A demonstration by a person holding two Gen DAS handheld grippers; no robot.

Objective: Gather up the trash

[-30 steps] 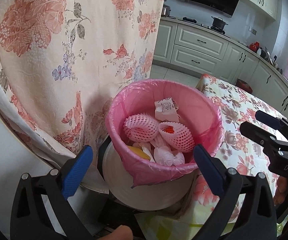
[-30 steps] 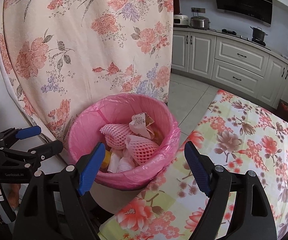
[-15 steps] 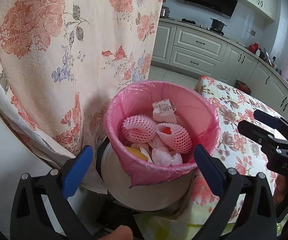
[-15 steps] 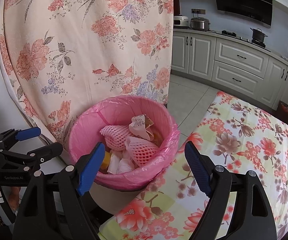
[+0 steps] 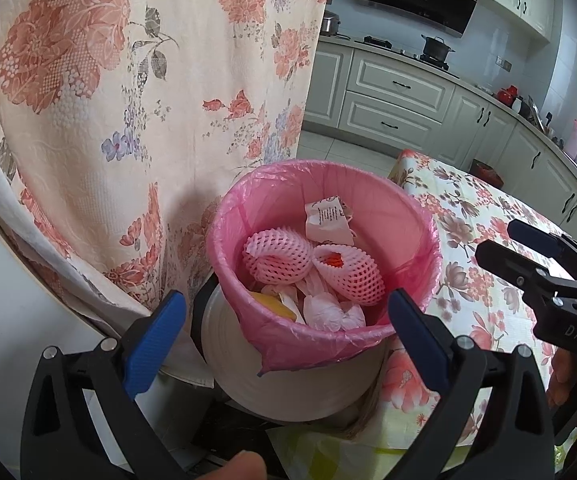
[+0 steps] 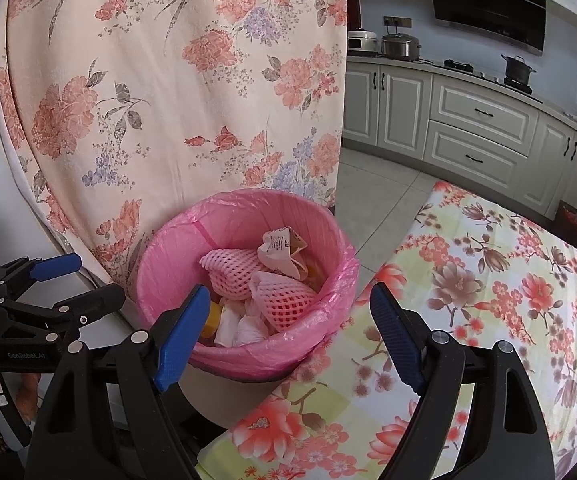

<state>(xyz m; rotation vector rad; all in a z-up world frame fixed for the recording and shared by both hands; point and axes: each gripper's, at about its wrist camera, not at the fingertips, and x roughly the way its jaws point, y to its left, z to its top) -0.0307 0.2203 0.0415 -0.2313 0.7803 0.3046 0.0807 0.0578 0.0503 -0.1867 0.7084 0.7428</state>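
Note:
A white bin lined with a pink bag [image 5: 248, 208] [image 6: 168, 256] stands beside the table. It holds two pink foam fruit nets [image 5: 276, 256] [image 6: 284, 300], a crumpled paper wrapper [image 5: 326, 222] [image 6: 278, 250], white tissues [image 5: 328, 314] and something yellow. My left gripper [image 5: 286, 336] is open and empty, just above the bin's near rim; it also shows at the left of the right wrist view [image 6: 84, 284]. My right gripper [image 6: 288, 336] is open and empty over the bin's near edge; it also shows at the right of the left wrist view [image 5: 512, 244].
A floral curtain [image 5: 128, 100] hangs right behind the bin. A table with a floral cloth [image 6: 488, 300] lies to the right. White kitchen cabinets [image 6: 468, 120] with a stove and pots run along the far wall. Tiled floor [image 6: 376, 188] lies between.
Both views have shifted very slightly; the bin sits a little lower and closer. Both grippers stay open and empty.

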